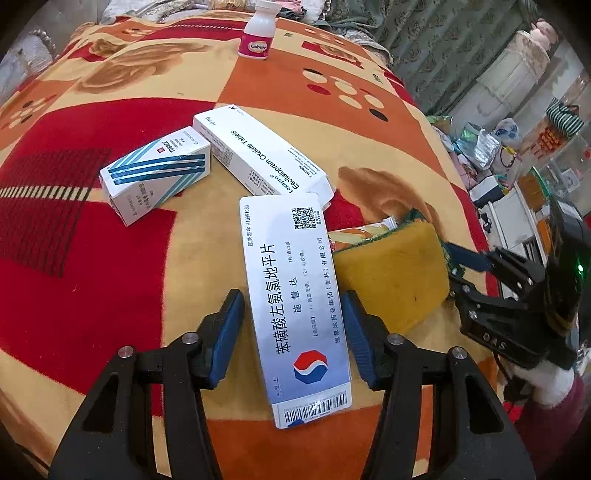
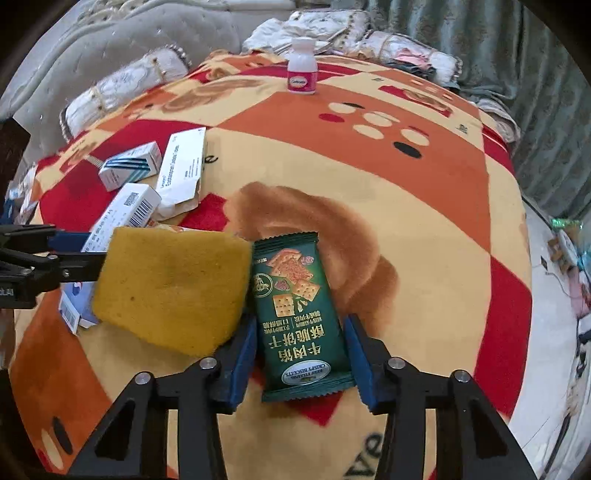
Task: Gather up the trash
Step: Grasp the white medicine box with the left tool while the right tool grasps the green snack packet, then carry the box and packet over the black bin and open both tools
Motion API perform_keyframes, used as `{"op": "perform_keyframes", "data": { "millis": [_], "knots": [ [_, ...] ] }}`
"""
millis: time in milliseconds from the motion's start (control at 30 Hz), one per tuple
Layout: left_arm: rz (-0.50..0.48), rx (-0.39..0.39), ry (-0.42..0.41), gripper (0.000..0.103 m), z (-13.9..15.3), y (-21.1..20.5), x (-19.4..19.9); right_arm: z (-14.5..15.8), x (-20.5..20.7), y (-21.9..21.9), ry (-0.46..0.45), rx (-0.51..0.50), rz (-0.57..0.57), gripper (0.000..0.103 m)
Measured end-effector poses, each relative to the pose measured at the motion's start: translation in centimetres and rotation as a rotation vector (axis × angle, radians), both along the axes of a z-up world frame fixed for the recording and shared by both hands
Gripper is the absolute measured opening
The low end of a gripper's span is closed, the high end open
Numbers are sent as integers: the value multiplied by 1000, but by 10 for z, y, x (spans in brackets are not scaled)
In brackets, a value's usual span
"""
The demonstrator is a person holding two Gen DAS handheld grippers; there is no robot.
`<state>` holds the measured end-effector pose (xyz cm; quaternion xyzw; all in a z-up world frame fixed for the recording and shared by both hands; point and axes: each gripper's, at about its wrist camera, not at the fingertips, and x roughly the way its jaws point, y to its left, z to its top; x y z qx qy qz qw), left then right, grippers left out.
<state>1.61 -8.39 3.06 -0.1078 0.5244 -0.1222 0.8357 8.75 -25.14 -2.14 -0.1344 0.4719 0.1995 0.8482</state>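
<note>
On a patterned blanket [image 1: 74,258] lie several items. My left gripper [image 1: 291,314] is open, its blue fingers either side of a long white-blue medicine box [image 1: 295,306], apart from it. My right gripper [image 2: 301,332] is open, straddling a green biscuit packet [image 2: 295,314]. A yellow sponge [image 2: 170,288] lies between the two, also in the left wrist view [image 1: 391,273]. Two more medicine boxes, a striped one [image 1: 155,177] and a white Lexapro one [image 1: 262,155], lie beyond. A white-pink pill bottle [image 1: 258,33] stands far back.
The right gripper's body [image 1: 517,302] shows at the right of the left wrist view. Pillows [image 2: 122,85] and a sofa back line the far edge. A cluttered floor area with shelves [image 1: 517,155] lies off the blanket's right side.
</note>
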Motion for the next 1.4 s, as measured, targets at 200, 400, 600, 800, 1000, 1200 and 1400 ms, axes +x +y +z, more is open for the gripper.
{"op": "perform_keyframes", "data": {
  "millis": [200, 400, 600, 800, 1000, 1200, 1400],
  "knots": [
    [-5, -14, -42, 45, 16, 1, -15, 8, -32, -19, -16, 78, -122, 42],
    [-61, -26, -97, 45, 41, -13, -40, 19, -81, -40, -58, 98, -192, 42],
    [-141, -47, -117, 45, 53, -45, -57, 32, -117, -59, -92, 130, -258, 42],
    [-230, -68, -124, 45, 59, -89, -69, 41, -139, -82, -120, 127, -324, 42],
    [-320, -76, -124, 45, 60, -137, -78, 47, -158, -109, -136, 118, -390, 42],
    [-400, -88, -116, 45, 60, -184, -82, 48, -175, -141, -143, 111, -463, 42],
    [-459, -101, -99, 45, 58, -227, -83, 46, -192, -175, -140, 111, -538, 42]
  ]
}}
